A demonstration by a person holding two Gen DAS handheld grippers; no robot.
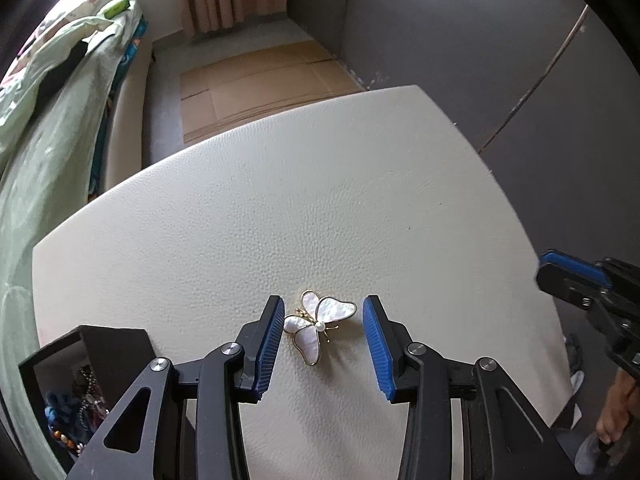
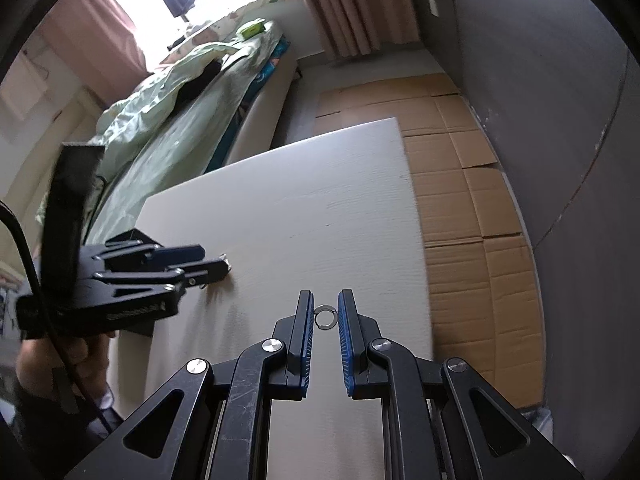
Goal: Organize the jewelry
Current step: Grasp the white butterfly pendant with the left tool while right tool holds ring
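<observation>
Over on the left, an open black jewelry box (image 1: 86, 364) sits at the near corner of the pale surface (image 1: 280, 200), with a tangle of beads and chains inside — too jumbled to count.

Just right of it, the left gripper (image 1: 320, 344) points steeply down over a butterfly brooch (image 1: 318, 324). Its fingers (image 1: 266, 344) stand apart with the brooch between them, lying flat on the surface; the left pad is just beside a wing, perhaps touching, and the right pad is clear of it. The brooch's body runs on a slant across the gap, so the wings look like what the pads would meet first. This is the nearer hand to the brooch by far, and I would judge a straight closing is all that is needed.

Further right, the right gripper (image 2: 325, 318) has its fingers (image 2: 346, 320) drawn close on a small metal ring (image 2: 326, 316) — clamped at the tips above the surface.

One box, one brooch, one ring, two grippers.
</observation>
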